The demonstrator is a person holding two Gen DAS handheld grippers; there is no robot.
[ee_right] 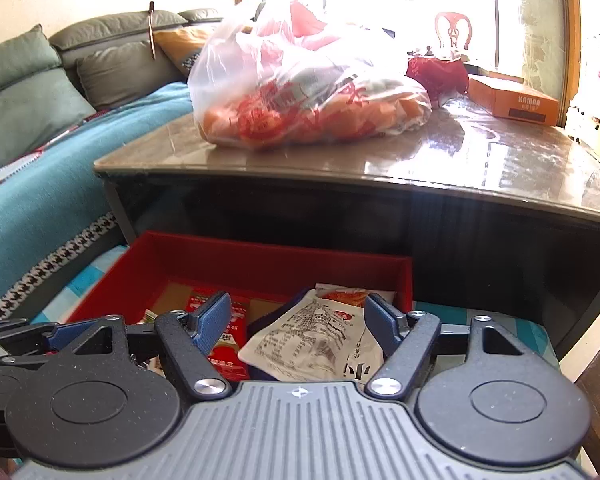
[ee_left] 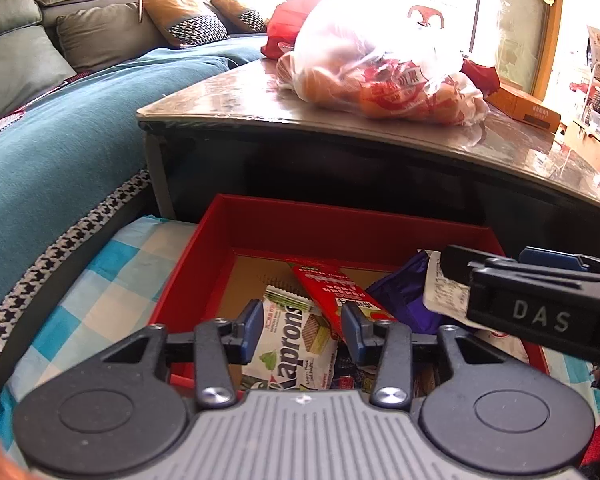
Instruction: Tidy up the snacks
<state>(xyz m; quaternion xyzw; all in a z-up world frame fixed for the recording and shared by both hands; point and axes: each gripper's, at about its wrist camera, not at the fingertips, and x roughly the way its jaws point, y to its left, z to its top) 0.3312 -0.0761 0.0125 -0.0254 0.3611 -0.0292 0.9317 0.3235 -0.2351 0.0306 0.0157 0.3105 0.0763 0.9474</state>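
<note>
Over the red box (ee_left: pixel 204 256), the left gripper (ee_left: pixel 300 330) gapes around a glossy wafer packet (ee_left: pixel 288 344), gripping nothing. Only the right view shows the right gripper (ee_right: pixel 298 320) wide open, empty, above a crinkled white pouch (ee_right: pixel 312 340)

A dark table (ee_right: pixel 480 160) with a glossy, stone-patterned top carries a clear plastic bag (ee_right: pixel 300 92) stuffed with orange and red packets near its left corner. A dark red pouch (ee_right: pixel 436 72) sits just behind the bag toward the far edge, and an orange carton (ee_right: pixel 516 100) lies near the far right edge. Below the table's near edge, a blue-and-white checked cloth (ee_left: pixel 112 280) covers a lower surface, and an open red box (ee_left: pixel 300 224) with snack packets in it rests on that cloth.
</note>
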